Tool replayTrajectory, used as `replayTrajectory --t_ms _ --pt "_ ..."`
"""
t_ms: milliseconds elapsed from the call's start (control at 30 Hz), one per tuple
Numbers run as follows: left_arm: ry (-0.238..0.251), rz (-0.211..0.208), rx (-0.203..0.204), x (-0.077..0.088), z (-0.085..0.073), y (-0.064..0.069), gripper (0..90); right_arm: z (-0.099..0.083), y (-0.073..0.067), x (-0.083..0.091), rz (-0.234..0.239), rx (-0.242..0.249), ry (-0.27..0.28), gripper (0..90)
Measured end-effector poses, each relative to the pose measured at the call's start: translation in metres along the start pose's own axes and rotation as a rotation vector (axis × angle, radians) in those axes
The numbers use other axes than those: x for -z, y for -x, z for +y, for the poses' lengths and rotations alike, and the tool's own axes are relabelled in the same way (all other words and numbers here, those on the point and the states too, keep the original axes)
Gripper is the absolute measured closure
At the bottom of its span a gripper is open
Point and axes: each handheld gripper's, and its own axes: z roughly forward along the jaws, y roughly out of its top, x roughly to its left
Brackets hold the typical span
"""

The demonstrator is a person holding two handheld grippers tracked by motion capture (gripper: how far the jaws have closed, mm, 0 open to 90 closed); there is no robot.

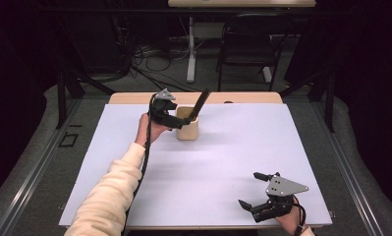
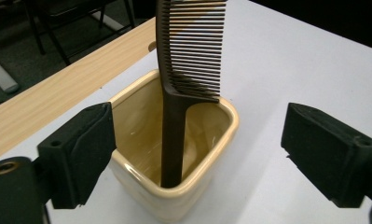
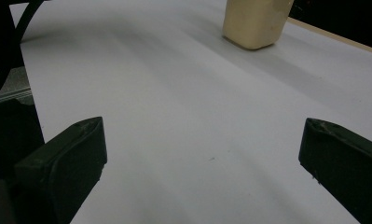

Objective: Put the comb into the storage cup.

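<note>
Standing in a cream cup (image 2: 174, 186), a dark comb (image 2: 188, 56) rises between the left gripper's (image 2: 197, 154) wide-open jaws. Right gripper (image 1: 262, 194) idles wide open, well apart. Next likely: closing squarely on the comb's handle.

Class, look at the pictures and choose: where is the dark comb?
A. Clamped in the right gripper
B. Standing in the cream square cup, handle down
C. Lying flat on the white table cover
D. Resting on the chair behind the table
B: the comb stands handle-down inside the cream cup, its teeth above the rim, with the open left gripper on either side of the cup.
</note>
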Motion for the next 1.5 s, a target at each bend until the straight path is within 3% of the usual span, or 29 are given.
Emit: replayTrajectory --t_ms 233,567,1033,1500 --pt "-0.029 0.039 -0.011 0.009 -0.004 0.007 0.2 0.000 0.000 0.000 -0.002 -0.002 -0.003 0.3" --pt "-0.043 0.070 -0.042 0.032 -0.015 0.020 0.0 0.000 0.000 0.000 0.003 -0.005 0.000 0.1" --pt "-0.038 0.129 -0.027 0.058 -0.045 0.029 0.0 0.000 -0.001 0.000 0.001 0.002 0.001 0.0" --pt "-0.028 0.146 -0.010 0.077 -0.076 0.042 0.0 0.000 -0.001 0.000 0.005 -0.005 -0.005 0.0"
